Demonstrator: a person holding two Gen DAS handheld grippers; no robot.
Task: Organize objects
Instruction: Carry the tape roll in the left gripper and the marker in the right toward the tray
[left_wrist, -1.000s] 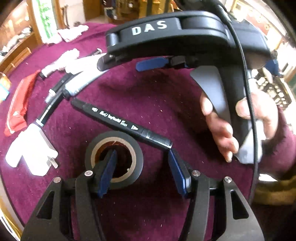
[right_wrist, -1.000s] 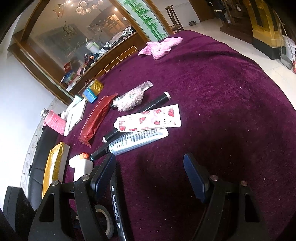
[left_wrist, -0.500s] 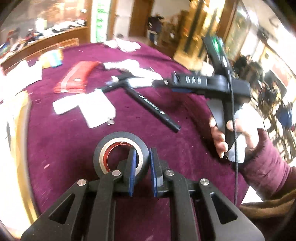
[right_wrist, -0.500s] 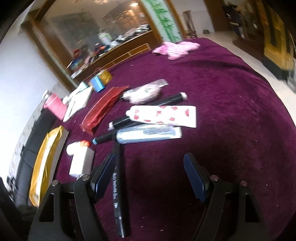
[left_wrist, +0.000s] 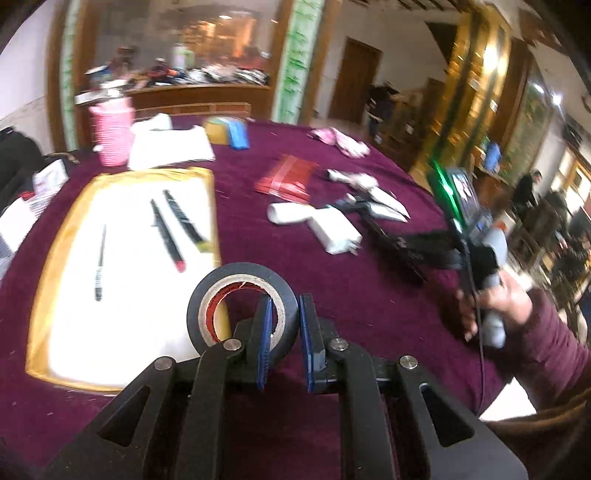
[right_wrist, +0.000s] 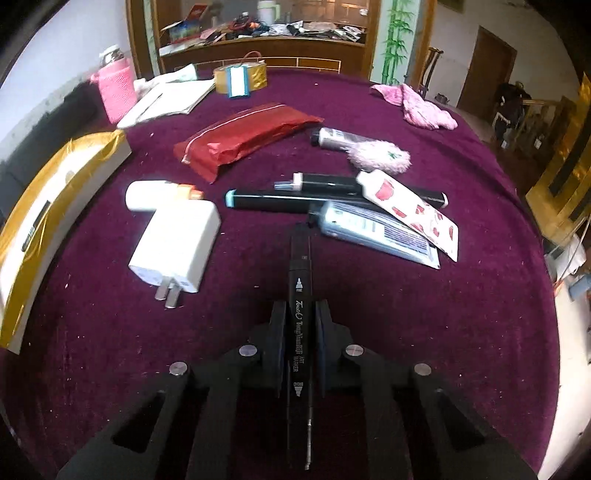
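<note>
Right now your left gripper (left_wrist: 283, 339) is clenched on one wall of the black tape roll (left_wrist: 242, 306), low in the middle of the left wrist view, with the roll's ring sticking out to the left over the edge of the white gold-rimmed tray (left_wrist: 122, 363). That hold catches only one side of the ring, so a quick swing could let the roll pivot or slide out and drop short of the tray.

Your right gripper (right_wrist: 300, 343), whose jaws have just been closing, is now clamped on the black marker (right_wrist: 300, 295), bottom centre of the right wrist view. Its far tip lies close to the blue-grey tube (right_wrist: 376, 232) and the black pens (right_wrist: 295, 199) above it; I can't tell whether they touch. Lift it carelessly and you may drag that pile, or nudge the white charger (right_wrist: 177, 240) at left. The long marker may also twist in the pads.
</note>
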